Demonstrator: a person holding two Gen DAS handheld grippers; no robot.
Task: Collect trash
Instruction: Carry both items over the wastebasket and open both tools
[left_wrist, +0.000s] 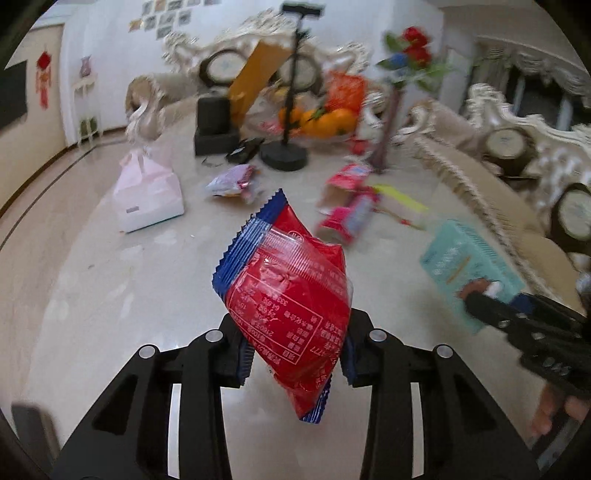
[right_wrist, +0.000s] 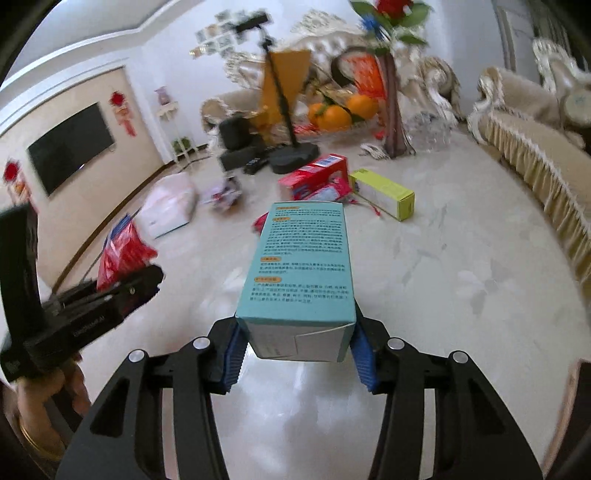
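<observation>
My left gripper (left_wrist: 295, 356) is shut on a red and blue snack packet (left_wrist: 291, 299) and holds it above the pale marble table (left_wrist: 110, 314). My right gripper (right_wrist: 297, 349) is shut on a teal cardboard box (right_wrist: 301, 266), also held above the table. The teal box (left_wrist: 469, 266) and the right gripper (left_wrist: 491, 301) show at the right of the left wrist view. The red packet (right_wrist: 123, 253) and the left gripper (right_wrist: 110, 295) show at the left of the right wrist view. More trash lies further back: a red carton (right_wrist: 317, 173), a yellow-green box (right_wrist: 384, 194) and a crumpled purple wrapper (left_wrist: 236, 181).
A pink and white tissue pack (left_wrist: 147, 195) lies at the left. A black stand with a round base (left_wrist: 284, 157), black boxes (left_wrist: 214, 125), a bowl of oranges (left_wrist: 325, 122) and a flower vase (left_wrist: 384, 140) stand at the back. Ornate sofas (left_wrist: 517, 147) run along the right.
</observation>
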